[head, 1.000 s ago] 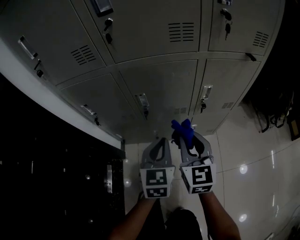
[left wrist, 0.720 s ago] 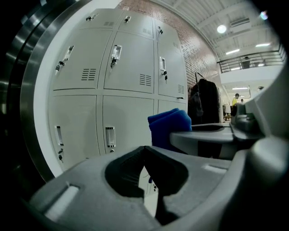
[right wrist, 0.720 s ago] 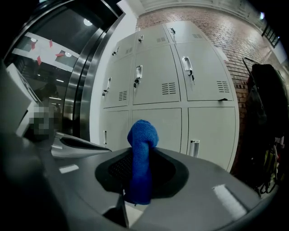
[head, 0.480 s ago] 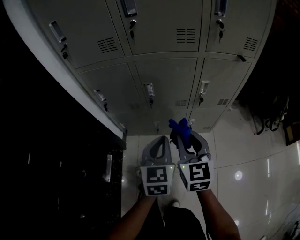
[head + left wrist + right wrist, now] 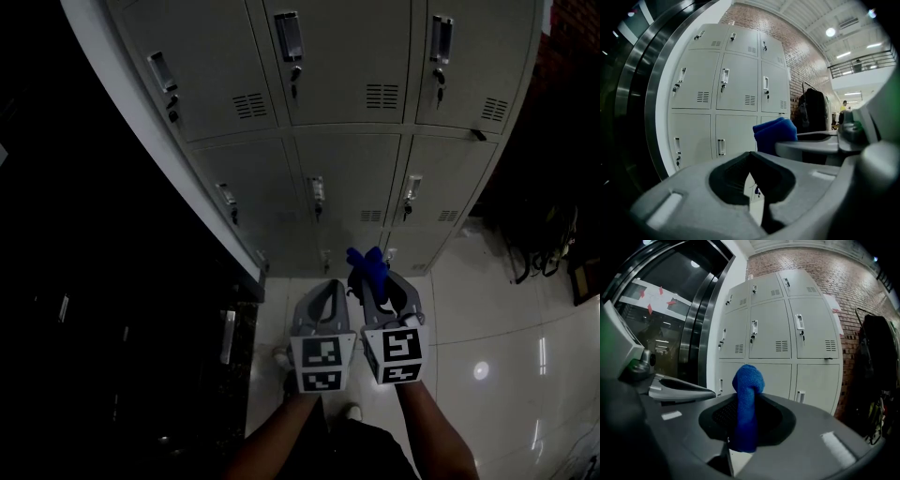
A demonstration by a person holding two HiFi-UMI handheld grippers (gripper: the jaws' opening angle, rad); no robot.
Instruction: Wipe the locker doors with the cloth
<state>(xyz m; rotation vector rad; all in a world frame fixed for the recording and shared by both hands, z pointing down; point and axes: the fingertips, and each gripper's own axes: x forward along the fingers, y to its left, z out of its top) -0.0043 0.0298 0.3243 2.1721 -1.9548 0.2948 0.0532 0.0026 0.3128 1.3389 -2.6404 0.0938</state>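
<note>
Your cloth (image 5: 747,401) is a bright blue, fuzzy terry strip, folded into a rounded loop that sticks out past the jaws. It's well short of the locker doors (image 5: 347,178), not touching them.

Left gripper (image 5: 326,286) has its jaws pressed together with nothing in them. Just beside it, the right gripper (image 5: 382,287) is pinching the cloth, and in the head view the blue tuft pokes out at 12 o'clock from that gripper.

The left gripper view is the only one that catches the lit balcony (image 5: 862,61), up at 2 o'clock. Only the head view shows the glossy tile floor (image 5: 487,319). The right gripper view adds the brick wall (image 5: 825,261) at 12 and a black bag (image 5: 876,362) hanging at 3.

Every locker door in sight is shut, so you can't tell what's inside.
</note>
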